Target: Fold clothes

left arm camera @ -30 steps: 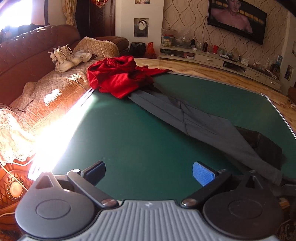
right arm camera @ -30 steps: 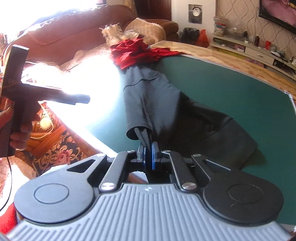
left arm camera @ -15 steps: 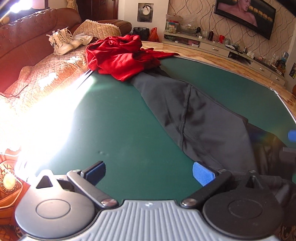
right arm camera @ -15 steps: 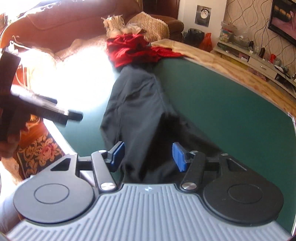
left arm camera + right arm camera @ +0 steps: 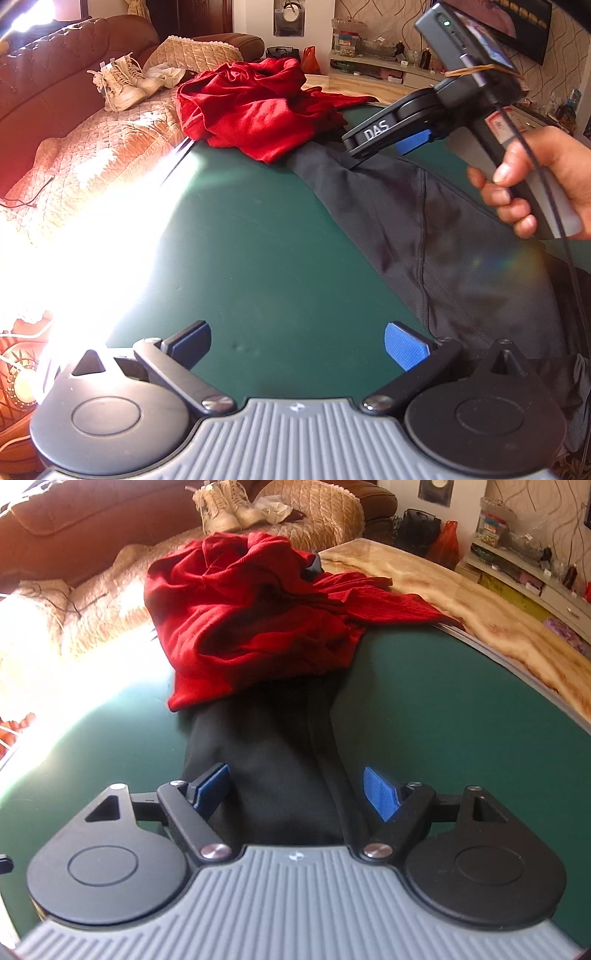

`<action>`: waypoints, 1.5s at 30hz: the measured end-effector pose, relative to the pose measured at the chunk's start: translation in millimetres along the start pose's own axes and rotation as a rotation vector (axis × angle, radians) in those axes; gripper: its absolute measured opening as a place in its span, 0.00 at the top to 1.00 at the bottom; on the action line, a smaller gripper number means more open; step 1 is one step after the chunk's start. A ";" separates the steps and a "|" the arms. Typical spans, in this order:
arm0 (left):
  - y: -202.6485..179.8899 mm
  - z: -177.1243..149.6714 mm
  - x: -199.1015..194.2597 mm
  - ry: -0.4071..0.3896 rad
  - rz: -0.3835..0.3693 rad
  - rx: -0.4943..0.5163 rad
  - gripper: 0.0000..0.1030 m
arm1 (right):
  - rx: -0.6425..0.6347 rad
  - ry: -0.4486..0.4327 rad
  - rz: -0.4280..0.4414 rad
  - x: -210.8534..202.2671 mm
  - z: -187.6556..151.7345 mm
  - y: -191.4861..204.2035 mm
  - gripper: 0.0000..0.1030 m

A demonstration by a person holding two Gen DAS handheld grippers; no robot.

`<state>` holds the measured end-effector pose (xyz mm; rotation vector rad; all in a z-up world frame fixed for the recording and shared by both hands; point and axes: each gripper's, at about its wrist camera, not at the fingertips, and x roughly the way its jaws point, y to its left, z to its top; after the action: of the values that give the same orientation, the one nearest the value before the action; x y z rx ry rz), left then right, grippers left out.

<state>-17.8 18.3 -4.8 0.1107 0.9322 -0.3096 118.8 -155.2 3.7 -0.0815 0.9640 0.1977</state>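
Observation:
A dark garment lies stretched over the green table, running from lower right up to a crumpled red garment that covers its far end. My left gripper is open over bare table, with the dark cloth just right of its right pad. A hand holds my right gripper over the far part of the dark garment. In the right wrist view the right gripper has its jaws opening; the dark garment lies between them, untouched by the pads, and the red garment is just ahead.
A brown sofa with a quilted cover runs along the table's left side, with white shoes on it. Strong sun glare whitens the table's left edge. A marble rim borders the far side, with a low cabinet behind.
The right gripper has let go of the dark garment's end, opened wide and moved along the cloth towards the red garment, coming into the left wrist view. The left gripper has sunk a little closer to the table.

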 end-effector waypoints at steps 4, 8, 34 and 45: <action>3.0 5.9 7.2 -0.012 -0.026 -0.045 0.00 | 0.067 0.053 0.033 19.4 5.8 -4.0 0.14; -0.5 6.2 11.1 -0.009 -0.033 -0.065 0.00 | 0.079 0.074 0.098 10.4 7.6 -3.3 0.84; -33.3 130.5 84.5 -0.078 0.199 0.015 0.00 | 0.525 -0.506 -0.105 -325.0 -189.9 -169.8 0.91; -38.2 178.5 150.9 -0.079 0.274 0.026 0.00 | 0.405 -0.204 -0.428 -281.0 -233.9 -171.4 0.49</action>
<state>192.1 -90.7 -18.5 0.2455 0.8231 -0.0715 -190.9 -396.5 98.5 0.1038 0.7471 -0.3779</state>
